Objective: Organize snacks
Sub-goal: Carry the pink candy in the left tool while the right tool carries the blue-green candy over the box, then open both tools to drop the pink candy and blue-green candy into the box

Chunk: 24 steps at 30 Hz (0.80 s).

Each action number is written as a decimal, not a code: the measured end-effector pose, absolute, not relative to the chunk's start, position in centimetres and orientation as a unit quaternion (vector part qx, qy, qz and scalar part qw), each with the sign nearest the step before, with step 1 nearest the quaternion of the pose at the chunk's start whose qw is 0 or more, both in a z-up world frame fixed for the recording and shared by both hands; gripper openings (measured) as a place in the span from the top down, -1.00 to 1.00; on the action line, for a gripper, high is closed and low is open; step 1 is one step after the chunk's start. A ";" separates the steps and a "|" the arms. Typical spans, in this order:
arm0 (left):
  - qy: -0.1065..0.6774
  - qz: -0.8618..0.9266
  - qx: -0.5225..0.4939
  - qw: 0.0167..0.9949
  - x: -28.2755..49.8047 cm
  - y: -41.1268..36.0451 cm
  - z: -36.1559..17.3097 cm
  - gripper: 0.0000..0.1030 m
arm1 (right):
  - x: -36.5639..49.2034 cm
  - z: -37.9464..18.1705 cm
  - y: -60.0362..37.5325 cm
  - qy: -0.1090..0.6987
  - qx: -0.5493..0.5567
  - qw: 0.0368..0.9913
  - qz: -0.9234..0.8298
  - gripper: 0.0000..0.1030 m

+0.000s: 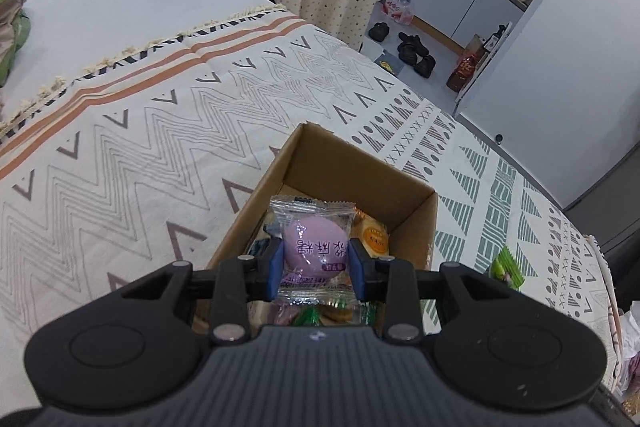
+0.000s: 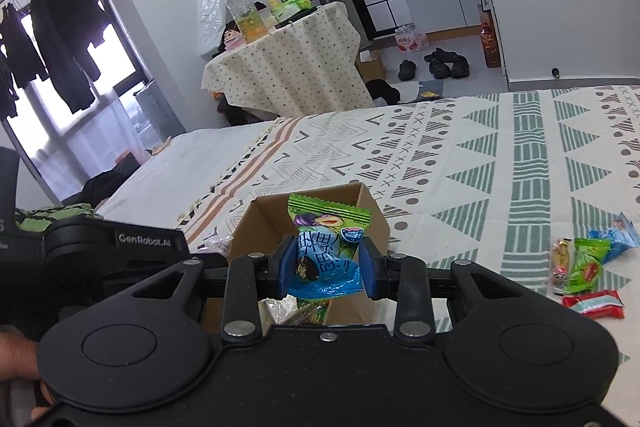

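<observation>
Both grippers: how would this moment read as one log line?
left gripper: holds purple snack | right gripper: holds green-blue packet | both above cardboard box

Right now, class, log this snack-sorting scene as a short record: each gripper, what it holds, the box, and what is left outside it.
left gripper: shut on purple snack, above the box
right gripper: shut on green-blue packet, above the box
box: open cardboard, on the bedspread, already holding several wrapped snacks
loose snacks: a small cluster on the bedspread, to the right of the box
</observation>
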<state>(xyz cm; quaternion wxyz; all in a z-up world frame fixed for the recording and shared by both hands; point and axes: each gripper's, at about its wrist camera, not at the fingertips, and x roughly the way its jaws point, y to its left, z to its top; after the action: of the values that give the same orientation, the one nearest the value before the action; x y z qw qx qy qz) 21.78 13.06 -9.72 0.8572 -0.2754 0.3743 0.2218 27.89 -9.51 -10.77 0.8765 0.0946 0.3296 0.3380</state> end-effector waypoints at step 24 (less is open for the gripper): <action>0.401 0.204 -0.274 0.850 26.3 18.9 -10.5 0.05 | 30.5 -12.7 -3.1 0.344 0.081 0.869 0.346 0.33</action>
<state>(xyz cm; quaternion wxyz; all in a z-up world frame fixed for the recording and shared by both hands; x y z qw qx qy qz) 26.34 18.92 -10.45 0.8501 -0.2744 0.4007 0.2036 30.55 -3.09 -12.69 0.8690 0.0812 0.3440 0.3462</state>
